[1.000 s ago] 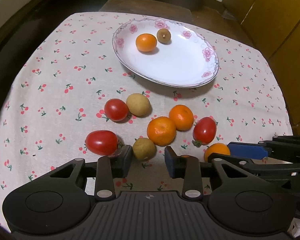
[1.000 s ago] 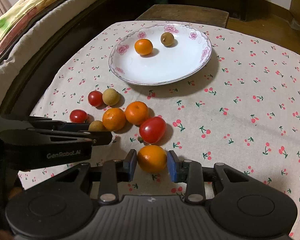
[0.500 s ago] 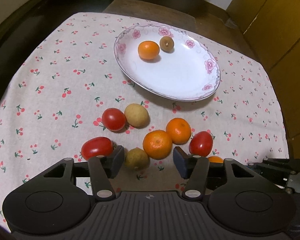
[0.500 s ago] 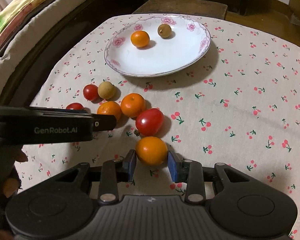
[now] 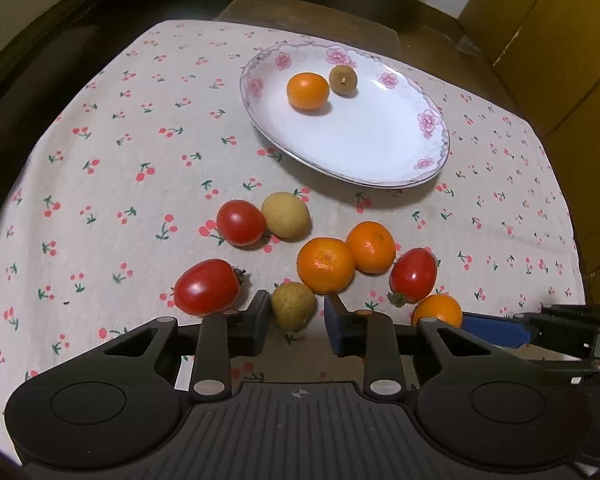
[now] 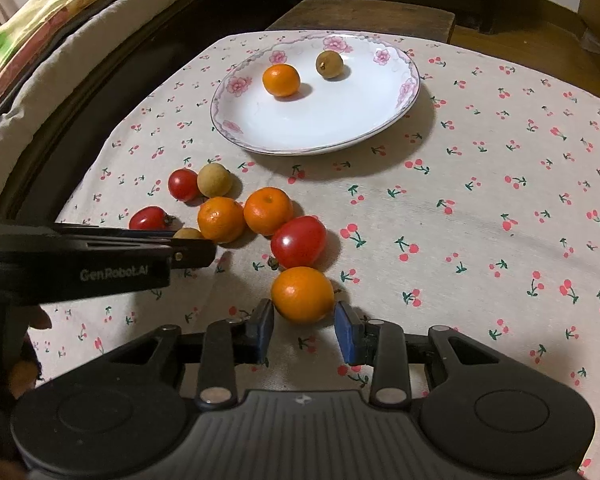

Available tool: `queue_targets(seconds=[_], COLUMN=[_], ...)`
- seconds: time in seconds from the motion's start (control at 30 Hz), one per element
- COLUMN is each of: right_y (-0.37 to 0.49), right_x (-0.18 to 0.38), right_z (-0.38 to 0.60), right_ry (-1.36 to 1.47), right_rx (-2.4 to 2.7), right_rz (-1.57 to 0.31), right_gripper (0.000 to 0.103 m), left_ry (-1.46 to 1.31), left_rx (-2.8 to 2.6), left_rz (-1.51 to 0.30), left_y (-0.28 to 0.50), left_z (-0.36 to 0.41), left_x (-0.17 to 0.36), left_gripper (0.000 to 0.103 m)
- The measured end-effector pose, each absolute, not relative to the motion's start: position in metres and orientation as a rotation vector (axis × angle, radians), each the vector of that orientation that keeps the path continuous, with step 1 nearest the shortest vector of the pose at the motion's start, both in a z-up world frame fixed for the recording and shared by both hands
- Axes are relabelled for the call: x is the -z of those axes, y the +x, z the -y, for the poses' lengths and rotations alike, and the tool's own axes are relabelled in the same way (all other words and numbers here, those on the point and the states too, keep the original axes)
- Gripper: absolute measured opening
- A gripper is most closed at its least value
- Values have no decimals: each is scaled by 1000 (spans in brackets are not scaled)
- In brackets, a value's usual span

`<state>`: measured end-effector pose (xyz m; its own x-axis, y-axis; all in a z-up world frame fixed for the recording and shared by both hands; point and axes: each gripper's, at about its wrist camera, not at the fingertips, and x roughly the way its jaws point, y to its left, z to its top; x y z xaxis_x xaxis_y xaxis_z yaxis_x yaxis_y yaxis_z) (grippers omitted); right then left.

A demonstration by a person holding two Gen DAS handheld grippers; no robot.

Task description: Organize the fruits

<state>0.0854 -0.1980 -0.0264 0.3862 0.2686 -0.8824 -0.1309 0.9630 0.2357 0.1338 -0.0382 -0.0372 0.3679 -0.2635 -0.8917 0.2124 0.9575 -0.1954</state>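
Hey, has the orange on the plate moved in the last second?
No. The orange still sits just left of the brown fruit, near the far rim of the plate, same as before.

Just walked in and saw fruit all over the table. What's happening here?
A person is sorting fruit onto the plate with two handheld grippers. The left gripper is closing its fingers around a small tan fruit; the right gripper has its fingers either side of an orange. One orange and one brown fruit are already on the plate; three tomatoes, two oranges and another tan fruit wait on the tablecloth.
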Motion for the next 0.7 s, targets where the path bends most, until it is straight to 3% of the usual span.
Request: queue_targets(seconds=[0.37,0.5,0.7], right_y=[77,76,79], right_x=[20,23,25], right_z=[205,208,211], right_ry=[147,159,176], right_rx=[-254,-247,-247], right_rz=[-1133,-1141,-1132], right_gripper=[29,29,29], left_ry=[-35,-29,21], left_rx=[331,326,344], left_rz=[-1132,-1146,-1143], left_y=[123,126,126], left_z=[42,48,63], left_x=[28,34,38], left_gripper=[36,45,42])
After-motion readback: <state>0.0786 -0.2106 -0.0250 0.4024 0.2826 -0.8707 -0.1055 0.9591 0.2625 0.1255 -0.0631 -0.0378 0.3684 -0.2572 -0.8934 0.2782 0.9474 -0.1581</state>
